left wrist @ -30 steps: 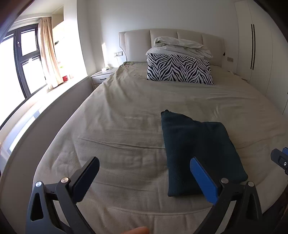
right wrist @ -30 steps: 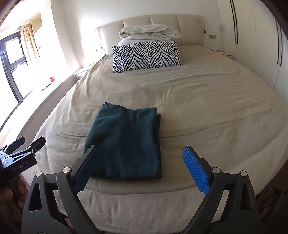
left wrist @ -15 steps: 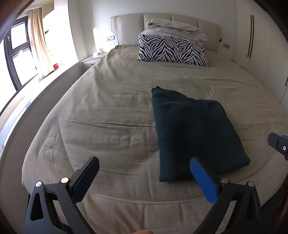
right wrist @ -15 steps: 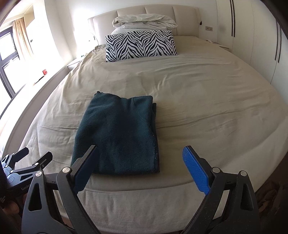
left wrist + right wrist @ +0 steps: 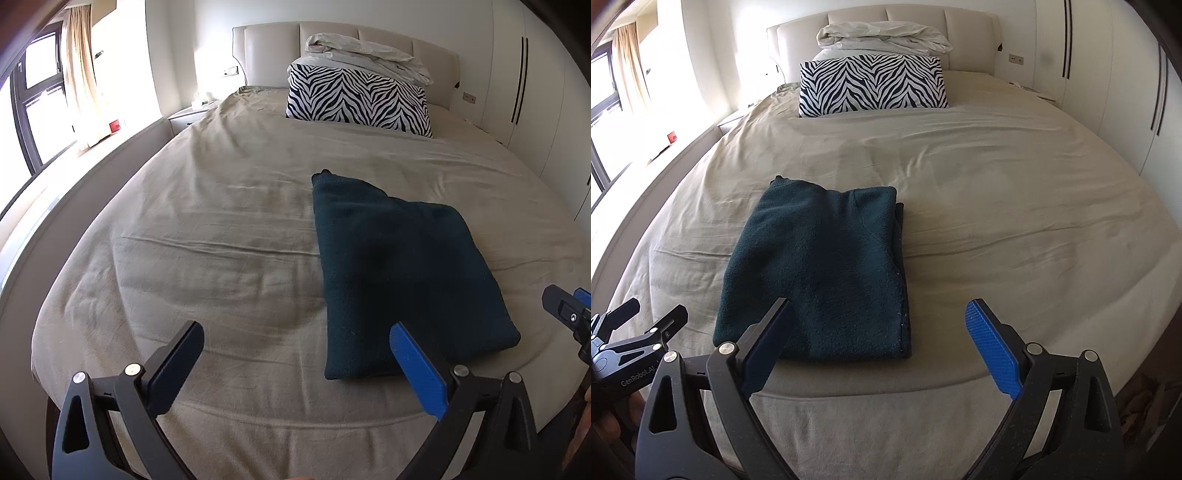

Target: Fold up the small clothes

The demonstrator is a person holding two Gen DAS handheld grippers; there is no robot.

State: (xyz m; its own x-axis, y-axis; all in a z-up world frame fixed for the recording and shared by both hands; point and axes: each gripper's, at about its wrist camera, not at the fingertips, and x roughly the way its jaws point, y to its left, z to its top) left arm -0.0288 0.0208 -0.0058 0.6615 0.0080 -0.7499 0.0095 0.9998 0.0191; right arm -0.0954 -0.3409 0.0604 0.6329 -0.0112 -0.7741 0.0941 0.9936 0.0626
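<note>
1. On the bed [image 5: 997, 192], near its foot edge, we see the dark green cloth [image 5: 820, 273] lying flat and folded.
2. We hold our left gripper [image 5: 295, 365] wide open, near the cloth's corner, touching nothing.
3. We hold our right gripper [image 5: 879, 347] wide open too, empty, near the cloth's front edge.
4. Far behind the cloth sits a zebra pillow [image 5: 871, 85].

The right gripper [image 5: 569, 314] is cut off by the left wrist view's right edge, so its jaws cannot be judged there; the bed's [image 5: 997, 206] near corners and the window [image 5: 33, 110] run out of frame
</note>
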